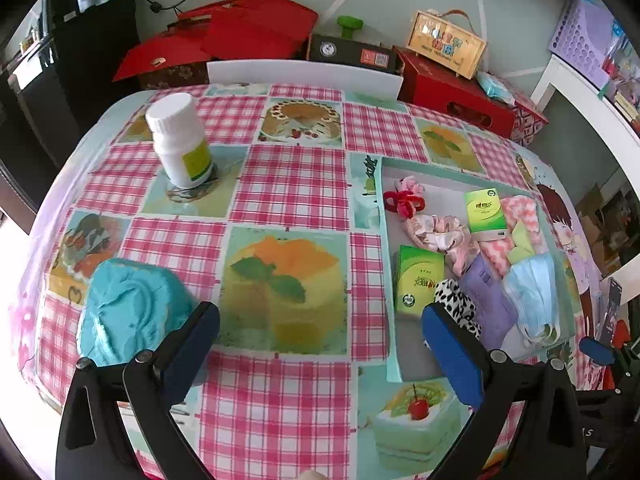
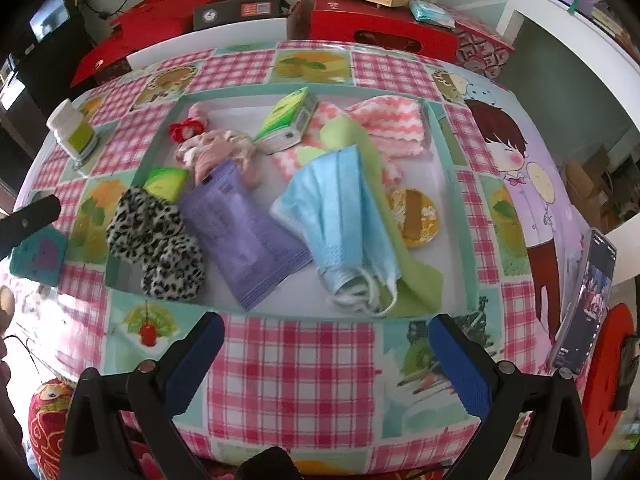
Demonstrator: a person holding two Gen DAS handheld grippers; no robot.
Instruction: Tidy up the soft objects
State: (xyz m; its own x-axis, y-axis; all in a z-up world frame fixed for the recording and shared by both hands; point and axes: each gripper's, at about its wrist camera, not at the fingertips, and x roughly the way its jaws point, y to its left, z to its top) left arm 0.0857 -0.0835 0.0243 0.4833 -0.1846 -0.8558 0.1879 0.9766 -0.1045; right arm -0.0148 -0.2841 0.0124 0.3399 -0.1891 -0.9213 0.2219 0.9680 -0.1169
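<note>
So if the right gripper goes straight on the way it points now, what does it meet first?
Probably the bare checkered tablecloth just before the tray's near rim. The right gripper is open and empty. The blue face mask lies further on; depth is unclear.
</note>
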